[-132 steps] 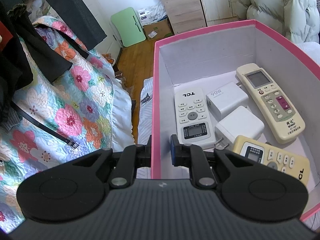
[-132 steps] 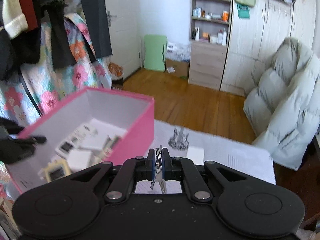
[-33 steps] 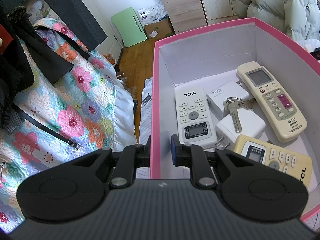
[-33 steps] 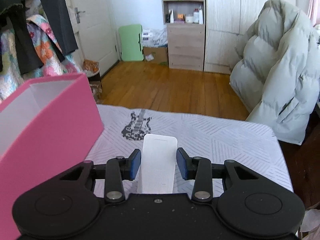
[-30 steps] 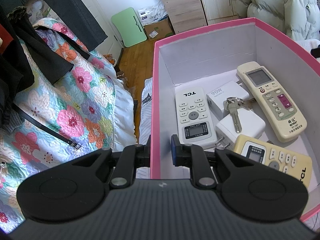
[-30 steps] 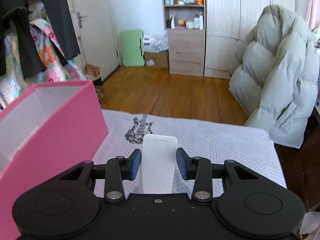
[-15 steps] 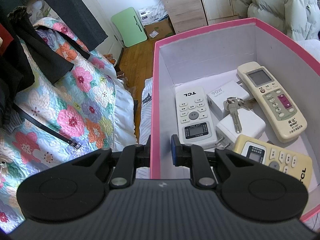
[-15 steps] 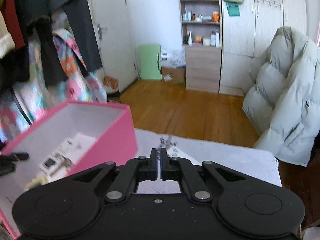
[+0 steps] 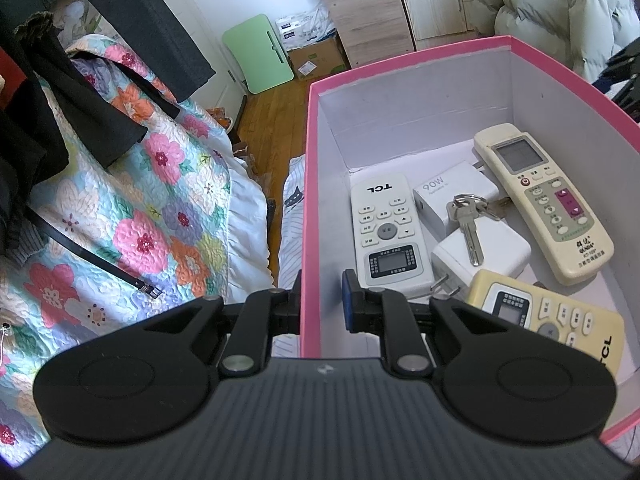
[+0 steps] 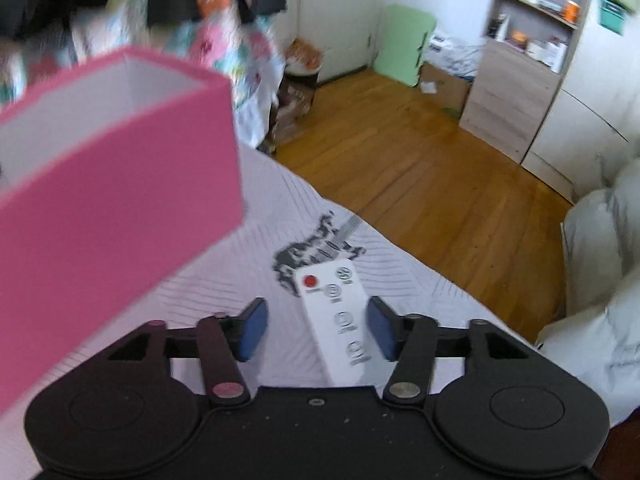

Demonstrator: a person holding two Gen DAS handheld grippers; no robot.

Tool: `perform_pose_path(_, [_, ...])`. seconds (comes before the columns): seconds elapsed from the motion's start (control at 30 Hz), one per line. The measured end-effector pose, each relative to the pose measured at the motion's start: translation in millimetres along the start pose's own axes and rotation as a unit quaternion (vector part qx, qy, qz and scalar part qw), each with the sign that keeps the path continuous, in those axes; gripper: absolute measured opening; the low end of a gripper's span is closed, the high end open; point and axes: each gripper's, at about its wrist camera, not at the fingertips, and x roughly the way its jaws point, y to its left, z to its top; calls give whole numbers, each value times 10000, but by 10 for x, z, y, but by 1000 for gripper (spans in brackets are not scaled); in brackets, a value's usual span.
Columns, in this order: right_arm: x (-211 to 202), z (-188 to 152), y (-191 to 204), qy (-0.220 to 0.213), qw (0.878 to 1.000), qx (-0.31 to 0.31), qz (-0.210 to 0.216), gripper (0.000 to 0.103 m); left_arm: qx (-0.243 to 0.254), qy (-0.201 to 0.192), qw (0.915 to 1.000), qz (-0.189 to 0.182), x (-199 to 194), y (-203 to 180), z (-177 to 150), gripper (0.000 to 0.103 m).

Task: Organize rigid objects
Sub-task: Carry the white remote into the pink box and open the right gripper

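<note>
The left gripper (image 9: 323, 302) is matte black, with a ribbed grey housing, two round discs, silver pivot screws and blue finger pads; the right gripper (image 10: 317, 326) matches it, its black housing smooth and dust-specked.

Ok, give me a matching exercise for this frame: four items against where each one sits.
Items:
1. keys
2. small white remote
3. left gripper
4. yellowed TCL remote

Places:
A. on the bedsheet, between the open right gripper fingers
B. clamped on the pink box wall
C. lying across the white chargers
D. near corner of the box

Pairs: 1-C, 2-A, 3-B, 4-D
</note>
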Motion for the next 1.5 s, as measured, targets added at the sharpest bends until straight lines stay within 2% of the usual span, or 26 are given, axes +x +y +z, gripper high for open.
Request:
perform_pose_path(0.03, [27, 10, -63, -83, 9999, 104, 53, 75, -30, -1, 10000, -14, -2, 0, 4, 15])
perform_pose_path(0.1, [97, 11, -231, -106, 9970, 706, 290, 73, -88, -11, 10000, -37, 2, 11, -2, 15])
perform_pose_path(0.17, [77, 9, -216, -168, 9975, 668, 162, 55, -136, -5, 9999, -44, 7, 19, -2, 15])
perform_pose_path(0.2, [39, 5, -194, -181, 9973, 671, 246, 46, -127, 3, 9999, -30, 12, 20, -1, 15])
perform_pose_path(0.27, [-15, -23, -90, -144, 9982, 589, 21, 45, -77, 1, 10000, 4, 13, 10, -5, 15])
perform_pose_path(0.33, [-90, -92, 75, -285, 9987, 293, -299, 45, -121, -4, 9999, -9, 16, 19, -4, 15])
perform_pose_path(0.5, [-387, -275, 337, -829, 9942, 315, -616, 45, -118, 4, 9999, 5, 16, 22, -3, 15])
perform_pose_path(0.63, [-666, -307, 477, -1225, 9894, 353, -694, 44, -66, 8, 10000, 22, 19, 20, 1, 15])
perform_pose_path(0.67, [-730, -315, 487, -1316, 9882, 395, -683, 33, -55, 12, 10000, 31, 18, 16, 2, 15])
perform_pose_path(0.7, [-803, -311, 500, -1411, 9866, 431, -689, 9, -45, 13, 10000, 40, 13, 6, 1, 15])
perform_pose_path(0.73, [-838, -280, 483, -1430, 9864, 483, -658, 8, -35, 12, 10000, 50, 14, 4, 1, 15])
perform_pose_path(1.07, [-1118, -253, 664, -1642, 9846, 433, -411, 6, -71, -21, 10000, 23, 2, -6, -4, 15])
perform_pose_path(1.3, [-1525, -77, 778, -2085, 9767, 311, -399, 6, -118, -50, 9999, -25, -5, 18, -13, 15])
perform_pose_path(1.5, [-1738, 264, 1024, -2357, 9717, 9, 121, 6, -182, -74, 9998, -74, 0, 39, -14, 15])
